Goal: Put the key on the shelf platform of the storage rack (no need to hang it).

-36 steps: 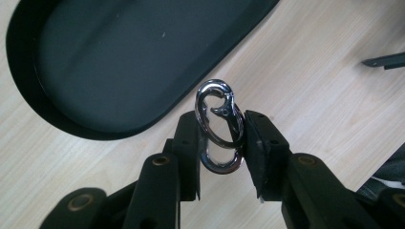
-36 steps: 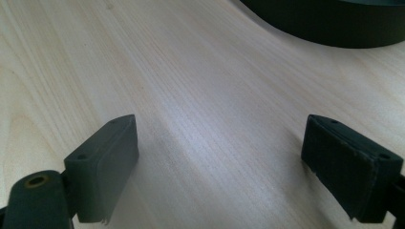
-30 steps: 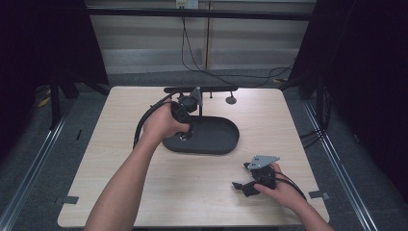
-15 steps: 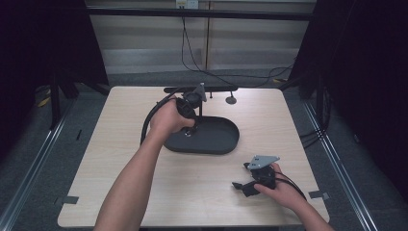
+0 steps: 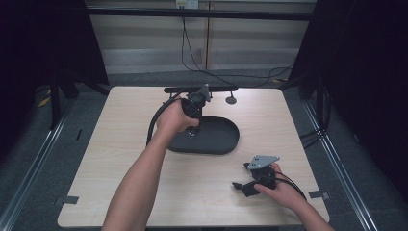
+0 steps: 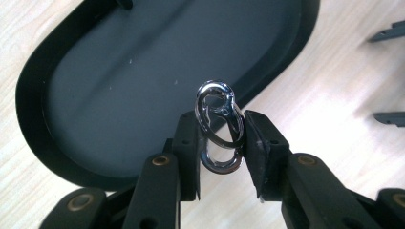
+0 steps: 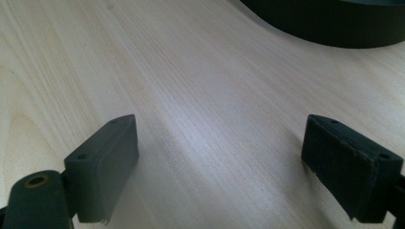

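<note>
- Table (image 5: 120, 159): pale wood, right gripper (image 5: 245, 185) resting near-right, jaws wide apart, nothing between them.
- Black oval tray (image 5: 221, 142): centre; a dark rail stand (image 5: 214, 89) behind it could block the lift.
- Left gripper (image 6: 222, 143): clamped on silver clasp (image 6: 217, 126), above the tray's rim.
- Risk: grip looks edge-on, probably thin; clasp may twist out.

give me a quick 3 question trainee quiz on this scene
1. True or false: the left gripper is shut on a silver clasp.
2. The black oval tray holds: A) screws B) nothing that shows C) a cup.
3. Fill in: the right gripper rests near the table's ____ edge, jaws apart.

Key: 1 true; 2 B; 3 near.
</note>
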`<move>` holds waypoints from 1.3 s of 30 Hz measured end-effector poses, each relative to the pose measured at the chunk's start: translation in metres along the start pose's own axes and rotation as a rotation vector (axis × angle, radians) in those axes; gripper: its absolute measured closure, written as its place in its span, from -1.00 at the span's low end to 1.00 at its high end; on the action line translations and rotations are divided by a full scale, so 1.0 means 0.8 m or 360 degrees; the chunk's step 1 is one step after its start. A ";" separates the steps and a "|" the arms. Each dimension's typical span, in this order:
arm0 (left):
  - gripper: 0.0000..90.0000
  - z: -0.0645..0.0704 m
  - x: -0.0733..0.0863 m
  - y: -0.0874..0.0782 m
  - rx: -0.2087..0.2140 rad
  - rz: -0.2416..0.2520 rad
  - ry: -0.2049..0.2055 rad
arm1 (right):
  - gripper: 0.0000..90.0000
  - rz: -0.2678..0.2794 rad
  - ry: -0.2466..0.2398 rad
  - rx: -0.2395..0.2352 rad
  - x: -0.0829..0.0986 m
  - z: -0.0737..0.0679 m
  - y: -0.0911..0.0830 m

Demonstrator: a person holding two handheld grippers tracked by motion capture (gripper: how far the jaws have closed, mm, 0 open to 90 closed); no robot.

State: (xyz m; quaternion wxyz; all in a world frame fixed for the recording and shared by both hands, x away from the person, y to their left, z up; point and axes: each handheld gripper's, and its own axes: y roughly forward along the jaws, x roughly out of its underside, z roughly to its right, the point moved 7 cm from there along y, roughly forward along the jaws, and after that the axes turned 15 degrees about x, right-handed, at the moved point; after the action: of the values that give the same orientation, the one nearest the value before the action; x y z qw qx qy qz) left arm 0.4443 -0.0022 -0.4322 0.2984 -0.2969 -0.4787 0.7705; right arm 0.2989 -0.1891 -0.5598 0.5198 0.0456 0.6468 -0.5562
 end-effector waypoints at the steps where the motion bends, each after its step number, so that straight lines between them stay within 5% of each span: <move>1: 0.51 -0.001 -0.002 0.002 -0.0002 -0.0002 0.0001 | -0.73 0.0000 0.0000 0.0000 0.000 0.000 0.000; 39: 0.51 -0.034 -0.007 0.082 -0.0033 -0.0018 -0.0021 | -0.73 0.0002 -0.0002 0.0000 0.000 0.000 0.000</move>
State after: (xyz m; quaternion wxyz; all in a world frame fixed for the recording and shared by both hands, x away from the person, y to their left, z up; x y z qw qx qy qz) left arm 0.4572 -0.0150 -0.5013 0.2966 -0.2921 -0.4904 0.7657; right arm 0.2990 -0.1892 -0.5598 0.5205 0.0457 0.6465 -0.5559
